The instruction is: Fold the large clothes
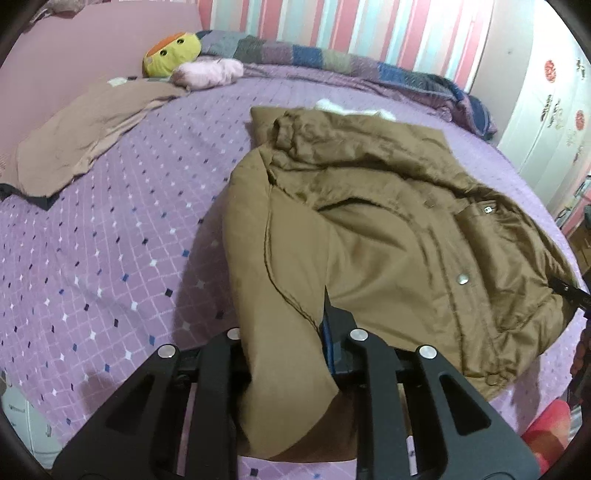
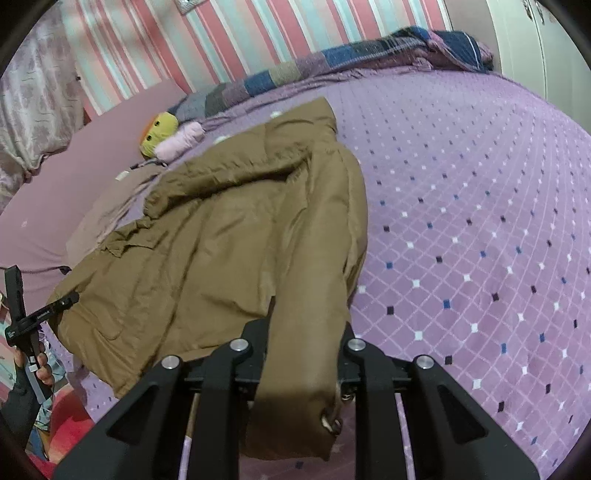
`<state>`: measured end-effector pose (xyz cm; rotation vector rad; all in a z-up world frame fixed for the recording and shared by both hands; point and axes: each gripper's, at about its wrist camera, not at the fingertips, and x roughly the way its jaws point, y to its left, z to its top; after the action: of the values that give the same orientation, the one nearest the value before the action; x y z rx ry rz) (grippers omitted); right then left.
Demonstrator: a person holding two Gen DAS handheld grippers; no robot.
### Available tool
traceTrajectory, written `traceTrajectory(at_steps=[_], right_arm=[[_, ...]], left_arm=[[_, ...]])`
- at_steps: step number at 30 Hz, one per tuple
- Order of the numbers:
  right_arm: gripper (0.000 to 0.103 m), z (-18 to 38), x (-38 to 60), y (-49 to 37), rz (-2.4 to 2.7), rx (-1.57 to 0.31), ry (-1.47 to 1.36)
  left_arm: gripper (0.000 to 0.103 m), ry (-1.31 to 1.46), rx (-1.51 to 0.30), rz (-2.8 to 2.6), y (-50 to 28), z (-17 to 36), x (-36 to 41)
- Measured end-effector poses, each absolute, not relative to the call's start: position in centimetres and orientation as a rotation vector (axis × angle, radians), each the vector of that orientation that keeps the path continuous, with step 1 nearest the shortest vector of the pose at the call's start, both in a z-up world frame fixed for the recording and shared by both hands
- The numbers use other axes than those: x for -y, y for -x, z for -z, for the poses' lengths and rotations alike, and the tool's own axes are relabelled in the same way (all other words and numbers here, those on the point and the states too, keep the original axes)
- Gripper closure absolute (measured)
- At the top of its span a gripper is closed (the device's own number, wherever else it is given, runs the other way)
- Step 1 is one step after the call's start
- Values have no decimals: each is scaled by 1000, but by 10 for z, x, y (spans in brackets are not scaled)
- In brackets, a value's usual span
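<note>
Both claws clamped on brown coat, bed.
Left claw (image 1: pixel 295 332) and right claw (image 2: pixel 306 343) each pinch a near edge of the coat (image 1: pixel 388 221); its far part lies on the purple bedspread (image 1: pixel 110 240).

brown jacket (image 1: pixel 388 221) fabric hides both claws' fingertips.

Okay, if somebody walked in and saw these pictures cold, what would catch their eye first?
Most striking is the big brown coat spread across the purple diamond-patterned bedspread, with each hand-held gripper shut on a bunch of its near edge: left, right. Next, the yellow plush toy by the far striped wall.
</note>
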<state>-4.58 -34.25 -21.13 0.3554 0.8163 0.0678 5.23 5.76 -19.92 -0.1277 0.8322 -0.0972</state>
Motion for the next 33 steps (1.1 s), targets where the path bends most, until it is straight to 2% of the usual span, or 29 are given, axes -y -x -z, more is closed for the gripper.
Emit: traceTrajectory(at_steps=[7, 17, 20, 23, 28, 33], right_arm=[[85, 171, 347, 65, -107, -722, -374], [85, 51, 341, 93, -173, -472, -320], [85, 28, 346, 95, -179, -409, -338], [85, 28, 357, 82, -171, -386, -408], [85, 52, 362, 29, -113, -434, -484], [85, 69, 369, -38, -58, -475, -562]], left_arm=[[84, 186, -764, 137, -35, 159, -69], [84, 214, -542, 182, -4, 34, -86], [84, 253, -538, 176, -6, 15, -99], [83, 318, -574, 160, -27, 16, -118], [83, 398, -729, 100, -92, 47, -126], [81, 374, -780, 68, -143, 56, -120]])
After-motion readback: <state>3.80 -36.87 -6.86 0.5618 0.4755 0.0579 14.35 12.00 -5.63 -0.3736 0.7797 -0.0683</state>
